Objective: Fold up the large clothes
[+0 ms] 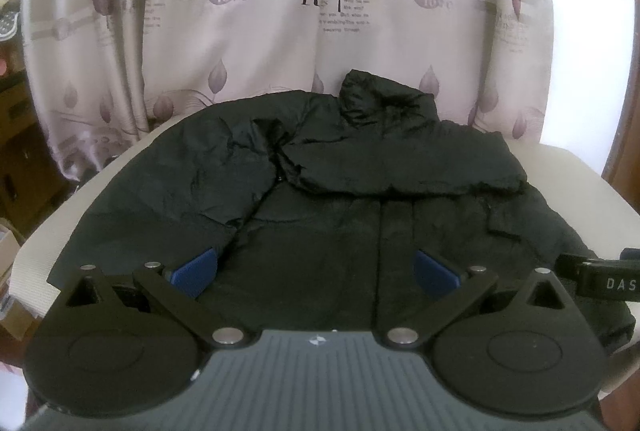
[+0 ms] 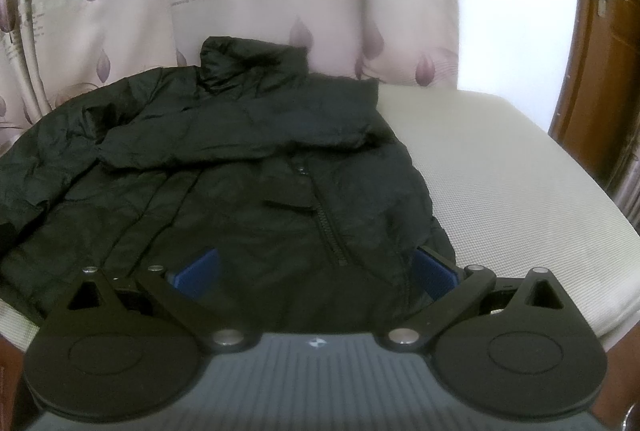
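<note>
Cream padded surface (image 2: 500, 167) in front of a leaf-print curtain (image 1: 280, 31). Both my tongs, left gripper (image 1: 316, 271) and right gripper (image 2: 316, 271), are spread wide, holding nothing, hovering over the hem of a crinkly black puffer jacket (image 1: 340, 191) lying flat, one sleeve folded across the chest. Only the right view shows its zipper (image 2: 328, 227).

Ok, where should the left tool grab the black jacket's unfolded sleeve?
Grip the sleeve near its cuff end, coming from the near left edge with the left tool. It lies flat and spread outward on the cushion, while the other sleeve is already folded across the chest.
</note>
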`<state>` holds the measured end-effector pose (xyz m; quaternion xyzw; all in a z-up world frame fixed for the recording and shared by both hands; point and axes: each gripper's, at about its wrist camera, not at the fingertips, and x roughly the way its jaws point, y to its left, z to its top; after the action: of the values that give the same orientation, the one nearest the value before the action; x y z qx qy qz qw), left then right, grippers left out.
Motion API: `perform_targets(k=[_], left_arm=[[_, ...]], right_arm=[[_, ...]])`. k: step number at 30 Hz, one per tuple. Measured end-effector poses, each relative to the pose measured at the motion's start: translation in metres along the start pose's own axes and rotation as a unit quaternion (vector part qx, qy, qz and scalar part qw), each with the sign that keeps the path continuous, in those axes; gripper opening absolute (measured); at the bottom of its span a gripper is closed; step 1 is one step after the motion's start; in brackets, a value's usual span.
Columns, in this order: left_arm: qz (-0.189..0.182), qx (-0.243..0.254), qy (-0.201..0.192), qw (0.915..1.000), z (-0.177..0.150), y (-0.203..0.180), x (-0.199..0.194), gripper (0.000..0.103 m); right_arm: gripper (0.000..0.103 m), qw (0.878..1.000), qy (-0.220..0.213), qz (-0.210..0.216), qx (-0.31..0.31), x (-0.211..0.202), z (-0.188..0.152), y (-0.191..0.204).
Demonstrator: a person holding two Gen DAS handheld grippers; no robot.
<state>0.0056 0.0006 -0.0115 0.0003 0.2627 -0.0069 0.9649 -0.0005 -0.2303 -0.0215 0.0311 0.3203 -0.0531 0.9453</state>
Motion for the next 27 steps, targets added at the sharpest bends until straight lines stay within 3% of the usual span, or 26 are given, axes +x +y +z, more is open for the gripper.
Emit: perform_targets(k=[27], left_arm=[[-0.002, -0.007, 0.011, 0.9999, -0.0031, 0.0054, 0.0027, 0.103]], right_arm=[[0.103, 1.000, 0.006, -0.001, -0.004, 0.0021, 0.0006, 0.0027]])
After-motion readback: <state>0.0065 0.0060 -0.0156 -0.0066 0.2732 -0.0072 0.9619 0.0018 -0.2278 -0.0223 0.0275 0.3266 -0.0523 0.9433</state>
